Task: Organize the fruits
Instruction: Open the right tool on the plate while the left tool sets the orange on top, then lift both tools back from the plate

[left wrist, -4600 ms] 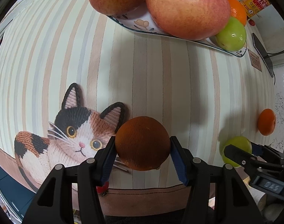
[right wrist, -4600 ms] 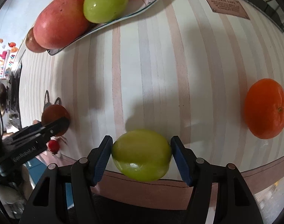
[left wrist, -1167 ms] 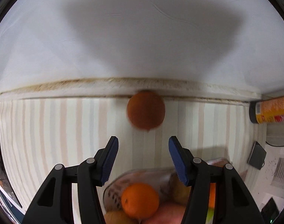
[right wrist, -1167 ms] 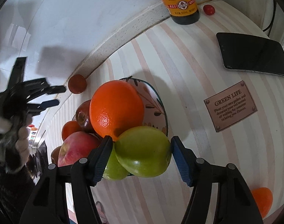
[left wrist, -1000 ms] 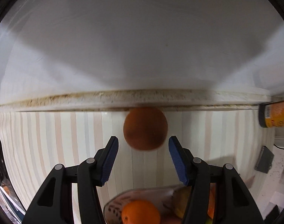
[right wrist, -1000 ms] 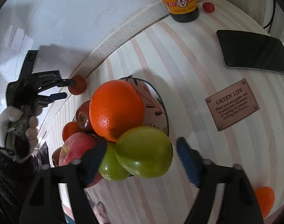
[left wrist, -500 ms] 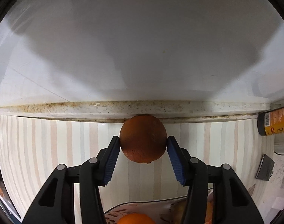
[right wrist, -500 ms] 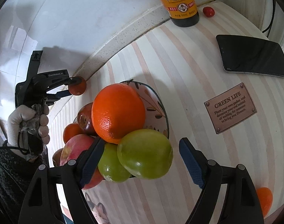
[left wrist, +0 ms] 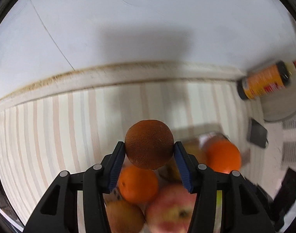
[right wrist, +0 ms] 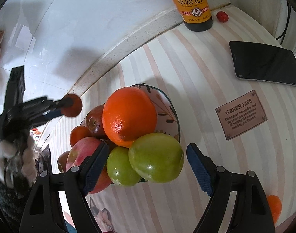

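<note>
The left tongs (left wrist: 149, 165) have just been closing and are now clamped on the brown fruit (left wrist: 149, 144), retrieved from the wall edge and being carried above the plate (right wrist: 168, 107). The right tongs (right wrist: 146, 168) are standing released around the green fruit (right wrist: 156, 157), now resting on the pile. Little room is being left there; the striped worktop (right wrist: 202, 73) is lying free beside it.

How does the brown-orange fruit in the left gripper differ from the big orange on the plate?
The gripped fruit is dull brownish and smaller; the big orange is bright and larger. The first is clamped by the left gripper; the second rests on piled fruit in the plate. Both are round, with pitted skin.
</note>
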### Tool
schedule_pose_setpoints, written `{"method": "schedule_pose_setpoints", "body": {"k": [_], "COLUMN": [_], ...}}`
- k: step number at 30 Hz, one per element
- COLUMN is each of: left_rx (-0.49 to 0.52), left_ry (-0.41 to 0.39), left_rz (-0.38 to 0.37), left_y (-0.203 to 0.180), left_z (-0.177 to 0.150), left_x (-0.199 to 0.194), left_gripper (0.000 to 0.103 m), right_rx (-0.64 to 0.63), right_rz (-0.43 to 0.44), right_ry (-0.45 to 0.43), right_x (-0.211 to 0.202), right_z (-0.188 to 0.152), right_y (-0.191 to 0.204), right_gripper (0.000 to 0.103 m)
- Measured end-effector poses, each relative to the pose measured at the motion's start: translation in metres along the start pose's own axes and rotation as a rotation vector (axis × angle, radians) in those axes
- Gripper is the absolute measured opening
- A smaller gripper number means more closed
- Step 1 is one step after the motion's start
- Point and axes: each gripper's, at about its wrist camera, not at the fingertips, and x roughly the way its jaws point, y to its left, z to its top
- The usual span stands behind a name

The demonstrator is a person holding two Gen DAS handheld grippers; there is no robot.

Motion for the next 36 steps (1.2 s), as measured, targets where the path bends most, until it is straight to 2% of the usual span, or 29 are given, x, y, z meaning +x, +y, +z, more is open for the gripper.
{"method": "schedule_pose_setpoints", "body": {"k": [10, 18, 23, 33, 36], "left_rx": [-0.009, 0.024, 0.029, 0.036, 0.034], "left_ry": [0.068, 0.101, 0.119, 0.084, 0.031], "left_rz": [-0.015, 0.039, 0.066, 0.100, 0.108], "left_y": [-0.006, -0.018, -0.022, -0.025, -0.027], "left_z": [0.004, 0.011, 0.010, 0.003, -0.005], "left_x": [0.020, 0.029, 0.028, 0.013, -0.007], "left_gripper": [0.049, 0.051, 0.051, 0.051, 0.051], "right_rx": [-0.010, -0.007, 0.002, -0.004, -0.032], "right_rz": [-0.010, -0.018, -0.020, -0.024, -0.060], "right_ry": [0.003, 0.015, 0.014, 0.012, 0.006], "right_x": [0.002, 0.004, 0.002, -0.003, -0.010], "right_z": [0.001, 0.005, 0.009, 0.011, 0.010], "right_y": [0.003, 0.003, -0.001, -0.001, 0.005], "right_gripper": [0.085, 0.085, 0.089, 0.089, 0.099]}}
